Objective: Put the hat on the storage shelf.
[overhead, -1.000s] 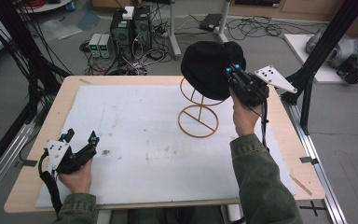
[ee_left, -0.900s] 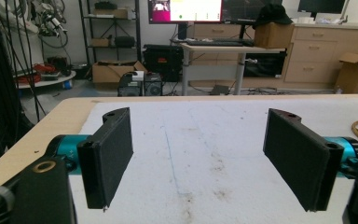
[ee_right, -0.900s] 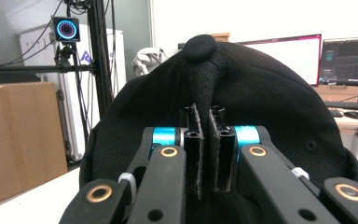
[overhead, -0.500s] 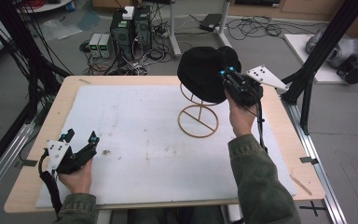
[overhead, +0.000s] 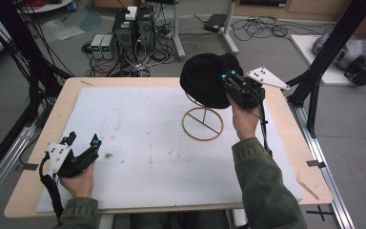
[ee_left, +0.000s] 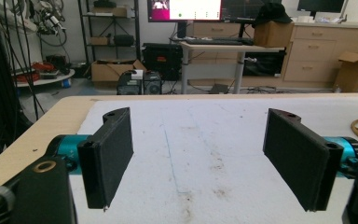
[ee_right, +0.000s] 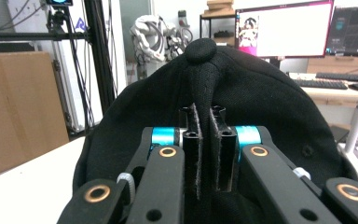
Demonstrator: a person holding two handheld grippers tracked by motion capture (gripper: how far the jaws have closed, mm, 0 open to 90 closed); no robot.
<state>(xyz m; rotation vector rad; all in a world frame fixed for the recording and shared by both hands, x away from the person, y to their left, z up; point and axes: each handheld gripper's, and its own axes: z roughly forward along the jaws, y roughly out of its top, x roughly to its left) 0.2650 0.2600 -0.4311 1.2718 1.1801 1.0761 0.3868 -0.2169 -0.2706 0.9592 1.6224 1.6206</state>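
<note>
Cap (overhead: 205,85) on wire stand (overhead: 202,123) at table's (overhead: 286,143) far right

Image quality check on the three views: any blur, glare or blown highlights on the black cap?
High view: soft, low detail; the black cap on the wire stand reads as a flat dark blob. Right gripper view: sharp; the right gripper pinches a fold of cap fabric, and the monitor behind is blown out. Left gripper view: even light, the left gripper open over the stained white mat.

Dim even room light, soft shadows, slightly grainy, bright monitors
</note>
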